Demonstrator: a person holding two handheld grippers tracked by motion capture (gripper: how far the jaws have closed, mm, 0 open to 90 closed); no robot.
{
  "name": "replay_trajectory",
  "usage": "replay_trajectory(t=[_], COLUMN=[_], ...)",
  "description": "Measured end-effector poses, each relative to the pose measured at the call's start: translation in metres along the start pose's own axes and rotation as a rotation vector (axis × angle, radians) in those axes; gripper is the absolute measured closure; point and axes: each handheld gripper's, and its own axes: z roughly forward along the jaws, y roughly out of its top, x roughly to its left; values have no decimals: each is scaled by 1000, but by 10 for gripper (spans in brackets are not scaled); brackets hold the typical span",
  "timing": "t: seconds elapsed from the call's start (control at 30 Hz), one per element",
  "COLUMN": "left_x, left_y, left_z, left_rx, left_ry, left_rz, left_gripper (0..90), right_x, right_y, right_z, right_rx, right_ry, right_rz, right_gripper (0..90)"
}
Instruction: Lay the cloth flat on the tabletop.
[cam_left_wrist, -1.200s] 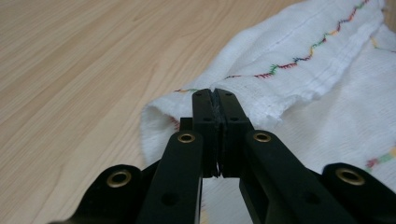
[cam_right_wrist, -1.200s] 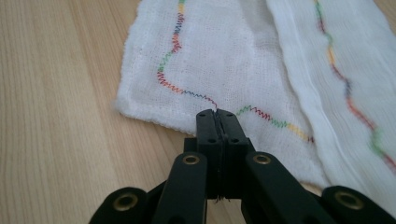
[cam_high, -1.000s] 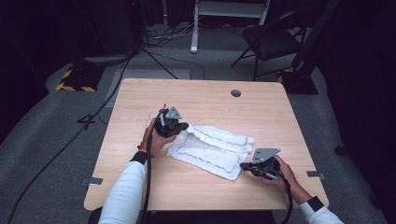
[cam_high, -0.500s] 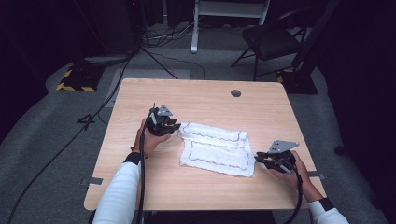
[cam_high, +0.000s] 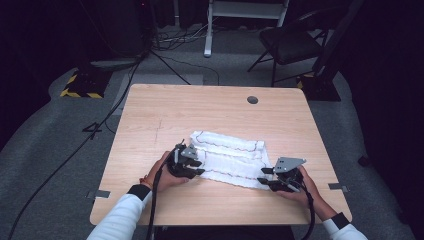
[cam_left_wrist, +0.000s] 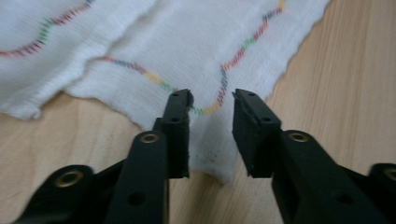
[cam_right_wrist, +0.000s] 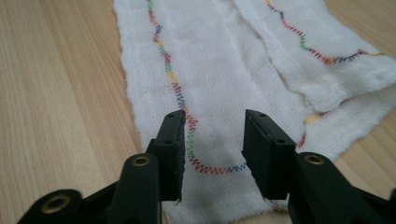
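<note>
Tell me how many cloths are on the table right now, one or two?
1, as far as I can tell: a single folded white cloth with wavy coloured stitching, lying mid-table between the left gripper and the right gripper. Its overlapping layers could hide a second piece.

High view: fixed above the near side, facing forward and down over the whole table (cam_high: 150, 120). Gripper views: riding low and close, looking along black jaws. Shared by all three: the white cloth (cam_high: 227, 155) (cam_left_wrist: 187, 42) (cam_right_wrist: 215, 70) on wood.
</note>
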Motion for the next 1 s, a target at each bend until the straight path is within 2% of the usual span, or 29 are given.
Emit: replay_trajectory(t=[0.03,0.1,0.13,0.17,0.2,0.27,0.4,0.43,0.5,0.53,0.57,0.73,0.77,0.83,0.9,0.97,1.0], left_x=[0,1,2,5,5,1,-10,-10,-22,-22,-30,-43,-48,-53,-57,-57,-54], left_y=[0,-2,-2,-4,-4,-7,-11,-11,-16,-16,-20,-26,-28,-30,-30,-31,-31], left_z=[4,7,7,6,6,5,2,2,-2,-2,-5,-9,-11,-13,-18,-20,-28], left_rx=[27,20,20,10,10,10,12,12,21,21,28,28,35,38,43,38,15], left_ry=[-3,-5,-8,-21,-21,-21,-29,-29,-50,-50,-48,-67,-83,-86,-72,-57,-25], left_rz=[16,7,-3,-23,-23,-15,-7,-7,11,11,25,20,27,34,57,59,33], left_gripper=[711,784,784,837,865,882,887,886,886,886,885,883,881,858,788,732,689], right_x=[0,-1,-2,-4,-6,-8,-5,-5,-2,-2,1,7,8,11,14,14,11], right_y=[-1,-2,-4,-8,-11,-13,-16,-16,-19,-19,-21,-24,-25,-26,-27,-26,-24], right_z=[1,2,3,3,3,1,-2,-2,-5,-5,-7,-12,-14,-16,-19,-22,-28], right_rx=[9,19,26,42,41,37,41,41,41,41,42,50,52,55,56,54,16], right_ry=[-1,4,0,1,10,22,24,24,23,23,29,56,58,66,64,58,37], right_rz=[-2,-4,-5,-3,11,27,26,26,28,28,31,32,33,30,19,16,20], right_gripper=[634,666,695,715,724,758,789,789,790,790,790,790,789,781,739,730,711])
